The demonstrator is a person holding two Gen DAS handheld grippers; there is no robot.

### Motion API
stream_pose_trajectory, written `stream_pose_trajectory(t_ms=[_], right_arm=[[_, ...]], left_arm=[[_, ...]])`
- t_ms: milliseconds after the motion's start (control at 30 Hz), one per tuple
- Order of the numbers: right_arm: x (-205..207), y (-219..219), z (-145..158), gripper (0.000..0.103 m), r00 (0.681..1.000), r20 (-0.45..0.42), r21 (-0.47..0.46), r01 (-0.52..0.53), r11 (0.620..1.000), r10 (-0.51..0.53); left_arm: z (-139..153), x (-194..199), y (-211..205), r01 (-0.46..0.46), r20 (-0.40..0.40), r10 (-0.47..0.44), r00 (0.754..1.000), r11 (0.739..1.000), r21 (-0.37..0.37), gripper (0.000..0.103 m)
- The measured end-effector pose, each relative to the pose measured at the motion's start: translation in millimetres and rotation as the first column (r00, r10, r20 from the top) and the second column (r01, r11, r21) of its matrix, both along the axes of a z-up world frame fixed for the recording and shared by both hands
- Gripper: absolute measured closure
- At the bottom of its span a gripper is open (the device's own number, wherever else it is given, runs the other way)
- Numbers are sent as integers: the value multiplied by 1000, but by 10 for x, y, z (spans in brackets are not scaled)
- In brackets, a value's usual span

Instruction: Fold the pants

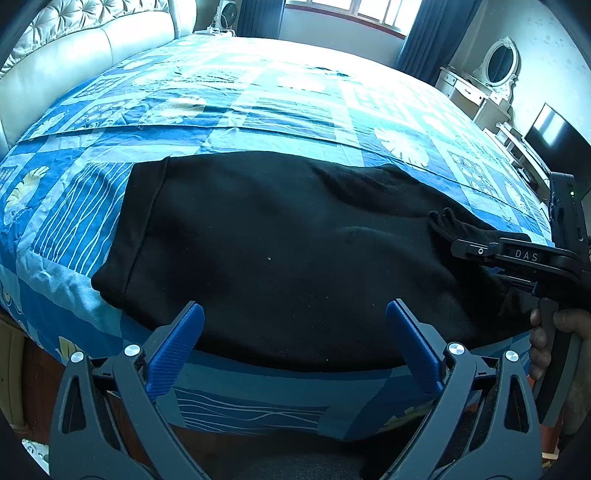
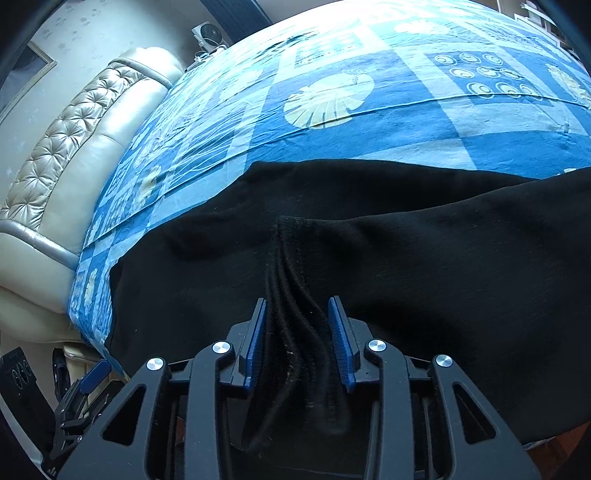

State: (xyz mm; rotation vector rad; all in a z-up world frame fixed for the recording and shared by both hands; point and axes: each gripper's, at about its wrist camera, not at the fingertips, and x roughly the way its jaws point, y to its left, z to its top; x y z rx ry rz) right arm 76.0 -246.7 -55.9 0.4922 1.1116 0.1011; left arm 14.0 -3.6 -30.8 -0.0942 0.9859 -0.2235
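Black pants (image 1: 258,240) lie flat along the near edge of a bed with a blue patterned sheet (image 1: 258,110). My left gripper (image 1: 294,306) hovers open and wide over their near edge, with nothing between its fingers. My right gripper (image 1: 476,251), held by a hand (image 1: 554,332), reaches in from the right and rests on the cloth. In the right wrist view a bunched edge of the pants (image 2: 295,258) runs between the blue pads of the right gripper (image 2: 298,301). The folds look slack and wavy, not squeezed. The rest of the pants (image 2: 443,277) spreads out to the right.
A padded cream headboard (image 1: 74,55) borders the bed's left side. A white dressing table with an oval mirror (image 1: 495,74) and a dark screen (image 1: 554,140) stand at the right wall. A fan (image 2: 210,35) sits beyond the bed. The bed's near edge (image 1: 258,402) drops off just below the pants.
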Motion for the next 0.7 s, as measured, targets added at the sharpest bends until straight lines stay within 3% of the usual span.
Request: stream_pose_trajectory(t_ms=[400,700], right_arm=[[8,121,-56,66,1000,-5,6,-16,1000,16],[7,269,-48,51,998,21,-59,-49,997,51]], left_arm=[[-12,13,-17,10,-6,-10,1000,1000,-4,4],[-8,-5,-42,24,-3,-24,1000,1000,-3,4]])
